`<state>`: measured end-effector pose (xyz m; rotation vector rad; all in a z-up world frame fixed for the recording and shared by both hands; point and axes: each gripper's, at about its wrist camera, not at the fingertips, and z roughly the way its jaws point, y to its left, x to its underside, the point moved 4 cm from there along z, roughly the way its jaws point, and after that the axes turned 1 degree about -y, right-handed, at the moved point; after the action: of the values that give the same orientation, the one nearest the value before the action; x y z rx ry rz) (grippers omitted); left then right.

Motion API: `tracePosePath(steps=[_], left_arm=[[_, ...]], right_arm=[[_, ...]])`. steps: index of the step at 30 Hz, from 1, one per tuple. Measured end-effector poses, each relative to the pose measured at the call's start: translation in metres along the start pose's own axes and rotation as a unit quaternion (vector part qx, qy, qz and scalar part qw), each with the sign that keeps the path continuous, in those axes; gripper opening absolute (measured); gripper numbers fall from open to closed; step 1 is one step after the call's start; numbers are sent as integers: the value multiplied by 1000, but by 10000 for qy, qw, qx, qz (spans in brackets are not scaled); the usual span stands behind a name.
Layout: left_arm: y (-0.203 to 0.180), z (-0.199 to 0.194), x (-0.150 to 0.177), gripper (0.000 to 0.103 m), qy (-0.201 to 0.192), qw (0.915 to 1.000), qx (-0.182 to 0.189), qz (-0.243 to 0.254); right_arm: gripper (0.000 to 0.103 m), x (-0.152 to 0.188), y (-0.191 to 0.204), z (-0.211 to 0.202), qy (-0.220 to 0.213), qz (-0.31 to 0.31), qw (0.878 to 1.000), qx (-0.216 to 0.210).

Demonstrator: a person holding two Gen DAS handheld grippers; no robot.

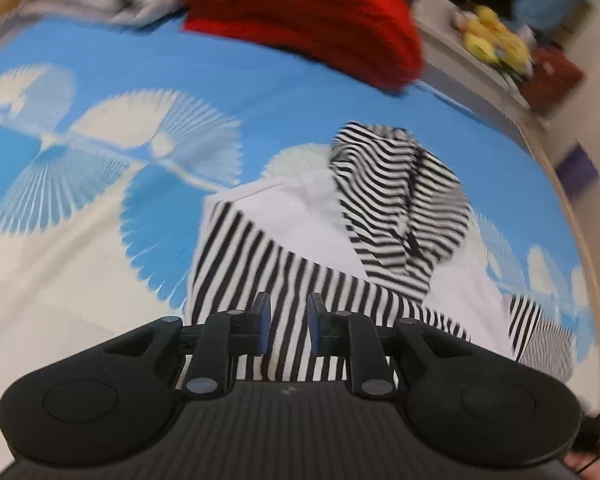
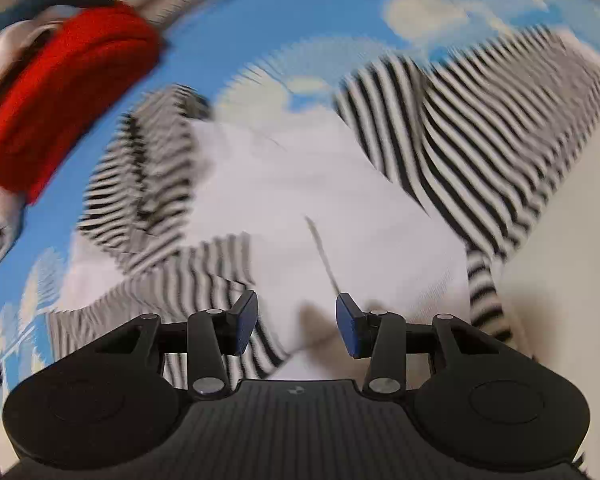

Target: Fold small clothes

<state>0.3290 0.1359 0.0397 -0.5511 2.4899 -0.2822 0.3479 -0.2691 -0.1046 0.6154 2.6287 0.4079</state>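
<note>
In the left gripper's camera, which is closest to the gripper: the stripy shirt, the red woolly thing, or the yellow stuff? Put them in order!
From the left gripper:
1. Stripy shirt: right under and just ahead of the fingers, on the blue and white sheet.
2. Red woolly thing: at the sheet's far edge, ahead.
3. Yellow stuff: beyond the bed, far right, blurred.

Black-and-white striped garment point(image 1: 400, 208) with white panel lies partly folded, crumpled, at frame centre on the blue-and-white patterned sheet point(image 1: 100, 80).
</note>
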Motion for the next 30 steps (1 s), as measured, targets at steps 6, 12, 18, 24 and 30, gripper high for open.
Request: tracePosePath(steps=[6, 12, 18, 24, 30], left_arm=[[21, 1, -15, 20, -2, 9998, -173, -51], [35, 22, -8, 20, 234, 9992, -312, 93], [28, 50, 23, 20, 776, 9956, -124, 504], [39, 81, 63, 20, 1493, 9821, -483, 1039], [24, 66, 60, 25, 1247, 9851, -209, 1164]], right_arm=[[45, 9, -9, 35, 282, 323, 9988, 238], [6, -5, 7, 13, -430, -110, 9988, -201], [6, -18, 3, -17, -1096, -198, 9929, -419], [10, -11, -30, 16, -329, 239, 9983, 421], [30, -18, 1, 7, -486, -129, 9967, -640]])
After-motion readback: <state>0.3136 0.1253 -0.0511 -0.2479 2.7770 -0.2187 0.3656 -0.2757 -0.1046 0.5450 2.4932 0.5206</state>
